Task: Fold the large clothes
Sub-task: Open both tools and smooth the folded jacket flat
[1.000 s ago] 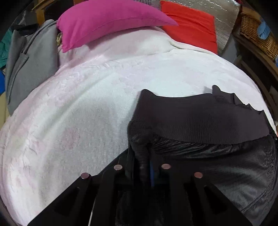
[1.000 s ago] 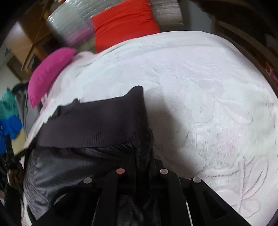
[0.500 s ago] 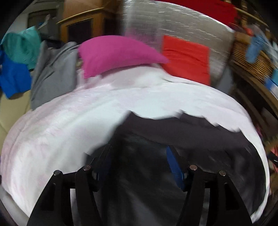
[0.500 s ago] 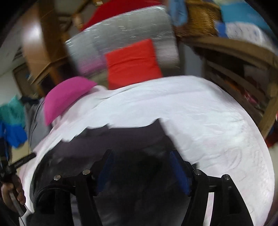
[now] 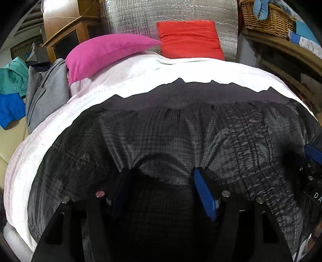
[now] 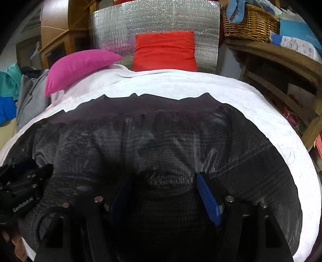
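A dark grey quilted jacket (image 5: 171,133) with a ribbed hem (image 5: 191,94) lies spread flat on the white bed cover (image 5: 140,74); it also shows in the right wrist view (image 6: 161,137). My left gripper (image 5: 162,177) is open and empty, above the jacket's near part. My right gripper (image 6: 164,181) is open and empty too, to the right of the left one. The right gripper's body shows at the left view's right edge (image 5: 312,173), the left gripper's body at the right view's left edge (image 6: 22,187).
A pink pillow (image 5: 104,52) and a red cushion (image 5: 189,40) lie at the head of the bed against a silver foil panel (image 5: 171,12). Grey, teal and blue clothes (image 5: 40,90) are piled on the left. A wooden shelf with a wicker basket (image 6: 247,22) stands on the right.
Both grippers let go of the jacket's hem corners, opened, and pulled back toward me and up. The jacket now lies spread flat on the bed.
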`<state>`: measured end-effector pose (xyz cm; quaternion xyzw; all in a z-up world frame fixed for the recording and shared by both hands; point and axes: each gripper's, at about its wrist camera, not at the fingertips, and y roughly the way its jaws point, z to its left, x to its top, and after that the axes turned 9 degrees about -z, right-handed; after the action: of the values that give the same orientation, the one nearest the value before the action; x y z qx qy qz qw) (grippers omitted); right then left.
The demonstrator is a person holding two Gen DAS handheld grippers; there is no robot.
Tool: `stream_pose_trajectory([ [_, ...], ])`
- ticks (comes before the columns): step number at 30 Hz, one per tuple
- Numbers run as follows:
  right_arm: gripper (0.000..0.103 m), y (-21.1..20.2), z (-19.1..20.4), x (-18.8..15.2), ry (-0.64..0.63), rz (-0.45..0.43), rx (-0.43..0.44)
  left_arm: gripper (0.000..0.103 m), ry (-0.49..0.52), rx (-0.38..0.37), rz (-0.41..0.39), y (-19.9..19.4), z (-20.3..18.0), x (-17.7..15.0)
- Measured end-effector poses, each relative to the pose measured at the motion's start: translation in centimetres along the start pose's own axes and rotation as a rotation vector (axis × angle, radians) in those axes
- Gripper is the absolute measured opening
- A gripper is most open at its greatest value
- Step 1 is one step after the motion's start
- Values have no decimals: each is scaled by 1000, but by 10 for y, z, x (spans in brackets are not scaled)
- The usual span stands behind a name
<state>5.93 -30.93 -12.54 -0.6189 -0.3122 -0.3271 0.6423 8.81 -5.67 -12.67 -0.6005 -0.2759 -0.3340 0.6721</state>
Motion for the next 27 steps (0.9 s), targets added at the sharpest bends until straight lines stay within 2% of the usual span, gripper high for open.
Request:
stream_pose_trajectory([
  [3, 72, -2, -1, 3, 9, 14, 12, 68, 2, -2, 10, 0, 1, 3],
  [5, 72, -12, -8, 13, 57, 28, 34, 67, -37, -24, 26, -10, 10, 10],
  [8, 74, -50, -14, 20, 86, -53, 53, 67, -81, -4, -13, -35, 28, 13],
  [12, 78, -84, -14, 7, 101, -97, 70, 67, -108, 13, -18, -56, 47, 3],
  [17, 78, -69, -19, -17, 119, -36, 34, 67, -157, 38, 30, -51, 63, -19],
  [27, 79, -52, -21, -33, 96, -18, 27, 71, -166, 30, 39, -43, 65, -31],
])
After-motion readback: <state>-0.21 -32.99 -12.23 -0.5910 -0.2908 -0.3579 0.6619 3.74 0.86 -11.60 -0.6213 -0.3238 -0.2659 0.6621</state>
